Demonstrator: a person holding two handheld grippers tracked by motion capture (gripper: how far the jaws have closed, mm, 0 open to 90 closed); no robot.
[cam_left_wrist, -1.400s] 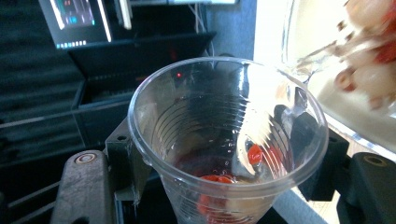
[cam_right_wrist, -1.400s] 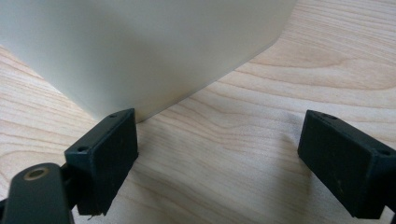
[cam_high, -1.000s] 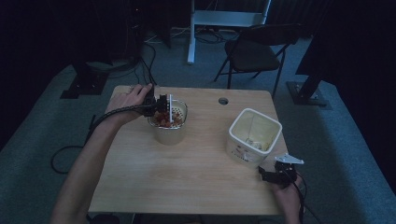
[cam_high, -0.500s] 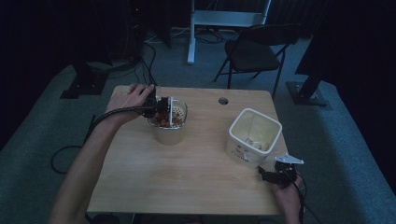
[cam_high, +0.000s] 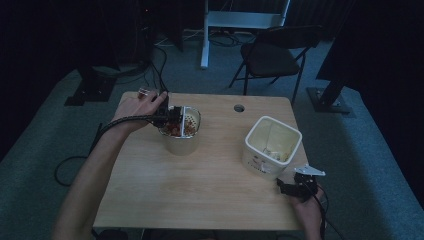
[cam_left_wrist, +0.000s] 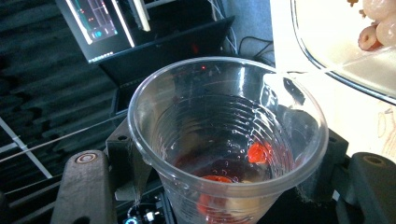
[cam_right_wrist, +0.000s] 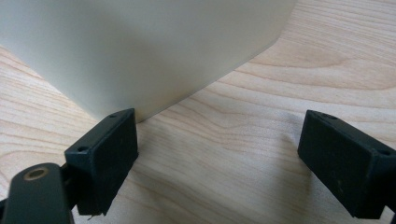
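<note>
My left gripper (cam_high: 171, 118) is at the back left of the table, shut on a clear plastic cup (cam_left_wrist: 224, 121) with red fruit pieces and some liquid at its bottom. The cup is held tilted at the rim of a glass bowl (cam_high: 182, 142), whose edge (cam_left_wrist: 355, 60) holds pale round fruit (cam_left_wrist: 378, 28). My right gripper (cam_high: 286, 187) rests open on the wood near the front right corner. Its jaws (cam_right_wrist: 219, 154) have nothing between them, and the left one stands close against the wall of a white tub (cam_right_wrist: 140, 46). The white tub (cam_high: 272, 145) stands open at the right.
The wooden table (cam_high: 200, 190) has a round cable hole (cam_high: 239, 108) at the back. A black folding chair (cam_high: 272, 55) and a white desk leg stand behind it. Cables lie on the carpet at the left. A lit monitor (cam_left_wrist: 98, 23) is beyond the cup.
</note>
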